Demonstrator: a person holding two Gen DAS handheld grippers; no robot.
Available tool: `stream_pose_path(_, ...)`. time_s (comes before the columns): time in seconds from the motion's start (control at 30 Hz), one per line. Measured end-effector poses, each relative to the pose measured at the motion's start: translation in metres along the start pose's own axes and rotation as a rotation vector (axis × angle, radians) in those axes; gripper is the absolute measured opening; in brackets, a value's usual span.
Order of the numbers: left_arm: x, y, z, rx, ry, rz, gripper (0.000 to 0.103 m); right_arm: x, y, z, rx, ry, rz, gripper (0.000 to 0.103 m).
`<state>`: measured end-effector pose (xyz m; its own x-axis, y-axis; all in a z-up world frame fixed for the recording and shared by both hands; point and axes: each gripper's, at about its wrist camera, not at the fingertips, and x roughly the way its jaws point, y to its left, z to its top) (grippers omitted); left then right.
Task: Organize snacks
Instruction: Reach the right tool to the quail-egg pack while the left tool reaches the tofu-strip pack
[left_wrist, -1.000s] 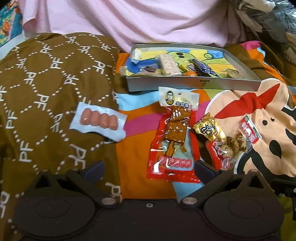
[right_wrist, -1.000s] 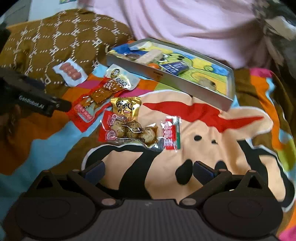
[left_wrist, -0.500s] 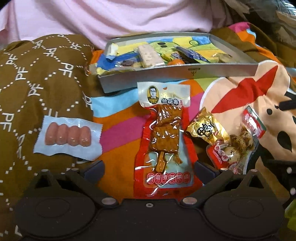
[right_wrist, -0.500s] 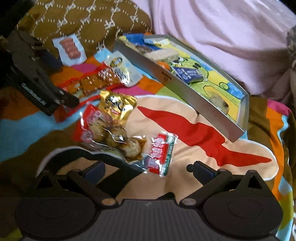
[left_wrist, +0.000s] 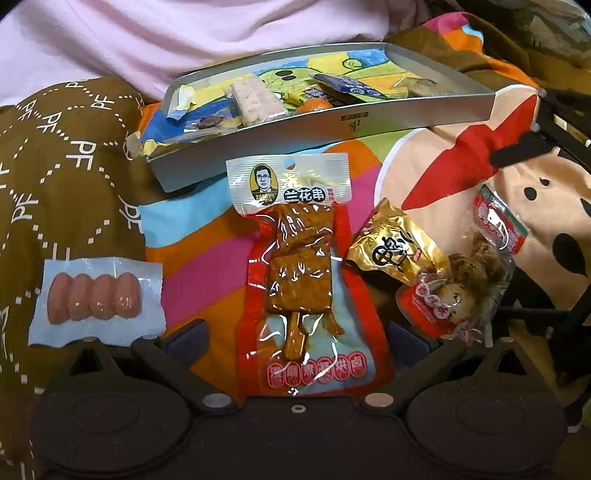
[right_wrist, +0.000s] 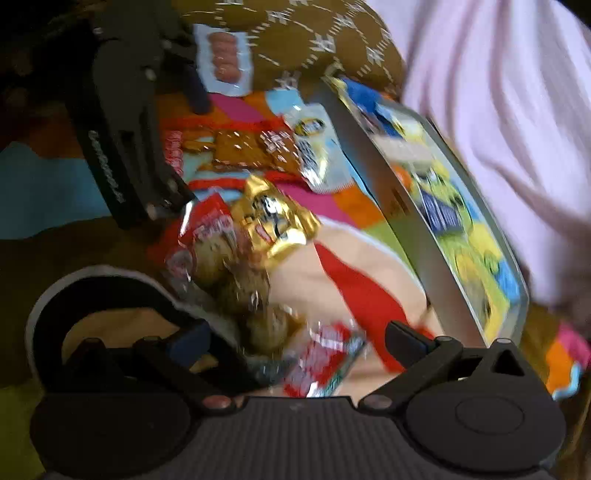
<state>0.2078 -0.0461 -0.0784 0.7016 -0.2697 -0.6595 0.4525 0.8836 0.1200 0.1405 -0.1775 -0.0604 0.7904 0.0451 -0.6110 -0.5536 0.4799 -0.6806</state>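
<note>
Between the wide-spread fingers of the left gripper (left_wrist: 295, 332) lies the lower end of the red skewer packet (left_wrist: 301, 280), flat on the colourful blanket (left_wrist: 207, 273); neither finger visibly touches it. The sausage pack (left_wrist: 96, 301) with 4 sausages sits outside the left finger, with bare cloth between them. Just beyond the right finger, the gold packet (left_wrist: 397, 251) overlaps the egg packet (left_wrist: 465, 280). Ahead, the grey tray (left_wrist: 332, 125) already holds several snacks. The right gripper (right_wrist: 295, 339), jaws parted, straddles the egg packet (right_wrist: 240, 280), blurred, with the tray's wall (right_wrist: 406, 229) close outside its right finger.
</note>
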Motion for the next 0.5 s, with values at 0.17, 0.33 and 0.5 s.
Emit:
stream_pose_path(0.17, 0.002, 0.008, 0.004, -0.013, 0.008, -0.016, 0.1, 0.011, 0.002, 0.006, -0.102, -0.049, 0.051, 0.102)
stream_pose_path(0.33, 0.001, 0.011, 0.005, -0.032, 0.013, -0.027, 0.095, 0.018, -0.009, 0.005, -0.098, -0.059, 0.138, 0.099)
stream_pose_path(0.5, -0.002, 0.016, 0.005, -0.064, 0.02, -0.029, 0.086, 0.022, -0.026, 0.005, 0.012, -0.009, 0.269, 0.073)
